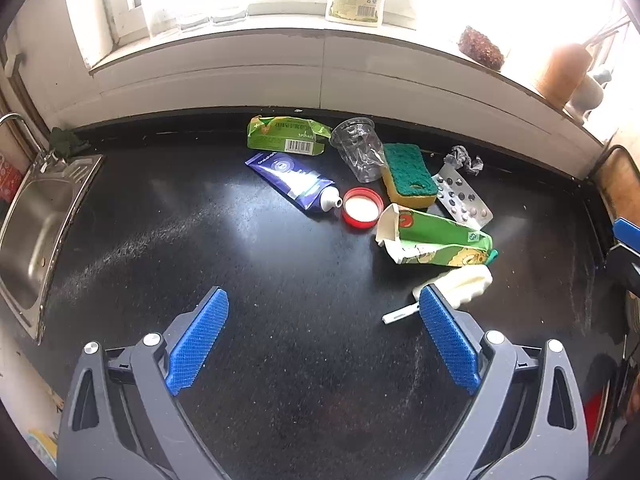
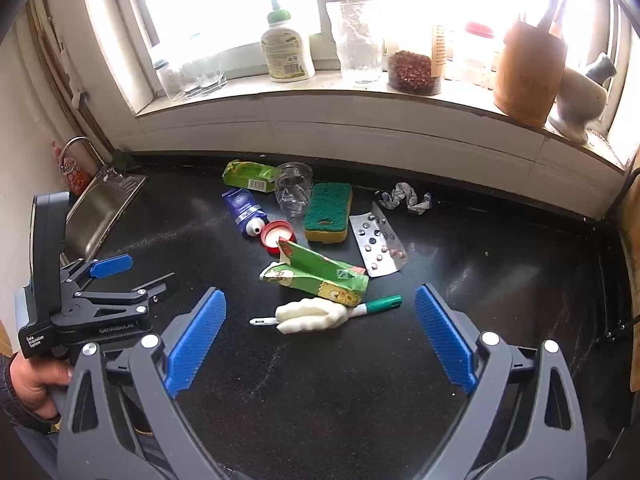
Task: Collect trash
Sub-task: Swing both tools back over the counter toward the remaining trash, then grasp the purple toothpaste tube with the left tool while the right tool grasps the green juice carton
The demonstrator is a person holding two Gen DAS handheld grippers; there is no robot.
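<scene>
Trash lies strewn on the black desk (image 1: 280, 280) in the left wrist view, where the left gripper (image 1: 322, 312) hovers low with its jaws spread wide and empty, a crumpled green carton (image 1: 436, 240), a red lid (image 1: 362, 209), a blue tube (image 1: 294, 182) and a blister pack (image 1: 464, 200) ahead of it near the wall. Right wrist view: the right gripper (image 2: 320, 312) also hangs released above the desk, pointing at a white wad (image 2: 312, 314) lying over a green-capped pen (image 2: 380, 304), just before the carton, while a hand (image 2: 32, 376) holds the left gripper at the left edge by the sink (image 2: 100, 208).
</scene>
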